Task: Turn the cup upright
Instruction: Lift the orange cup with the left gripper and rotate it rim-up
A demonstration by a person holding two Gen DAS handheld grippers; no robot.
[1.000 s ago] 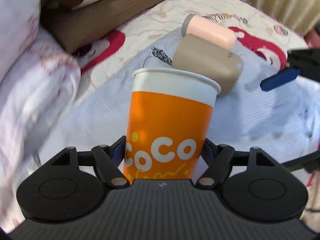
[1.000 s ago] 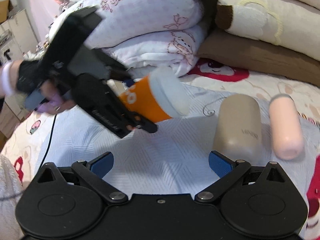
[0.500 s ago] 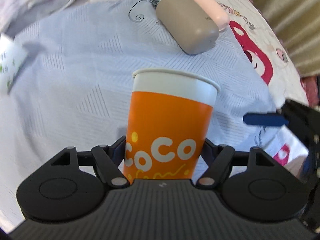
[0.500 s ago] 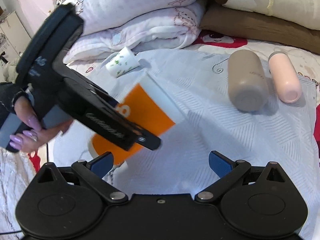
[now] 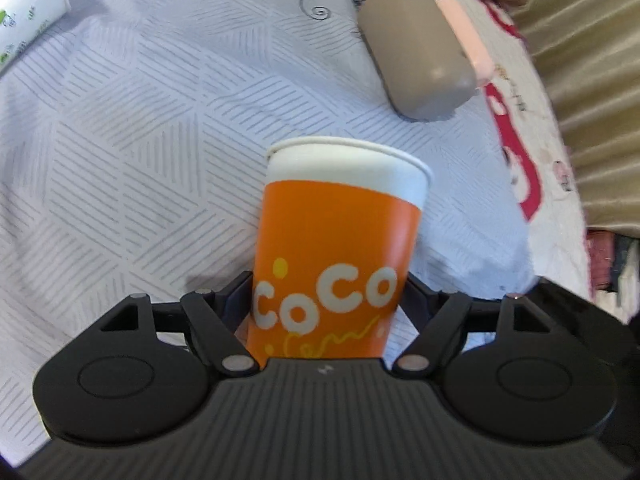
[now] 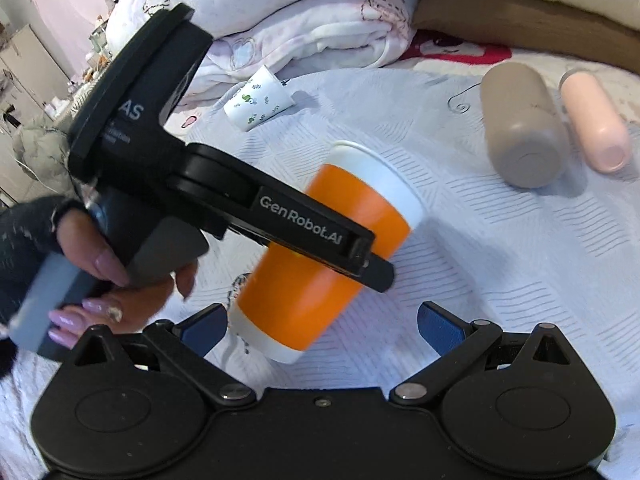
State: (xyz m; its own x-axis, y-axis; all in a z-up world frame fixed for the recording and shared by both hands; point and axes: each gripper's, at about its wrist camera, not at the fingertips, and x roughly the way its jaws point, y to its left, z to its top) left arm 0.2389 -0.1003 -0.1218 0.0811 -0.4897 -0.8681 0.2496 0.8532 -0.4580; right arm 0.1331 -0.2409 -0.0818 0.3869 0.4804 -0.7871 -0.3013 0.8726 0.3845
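My left gripper (image 5: 326,300) is shut on an orange paper cup (image 5: 336,248) with a white rim and "CoCo" lettering. In the right wrist view the cup (image 6: 332,256) hangs tilted above the white quilt, rim up and away, base low near my right fingers, with the left gripper (image 6: 360,256) clamped across its middle. My right gripper (image 6: 320,324) is open and empty just below the cup's base.
A small white cup with green print (image 6: 258,100) lies on its side at the back left. A beige bottle (image 6: 520,128) and a pink bottle (image 6: 596,124) lie side by side at the right. Folded blankets and pillows (image 6: 304,20) are piled behind.
The left gripper has swung the orange cup down and toward the right gripper, tilting it steeper toward upright. The right gripper stayed open.
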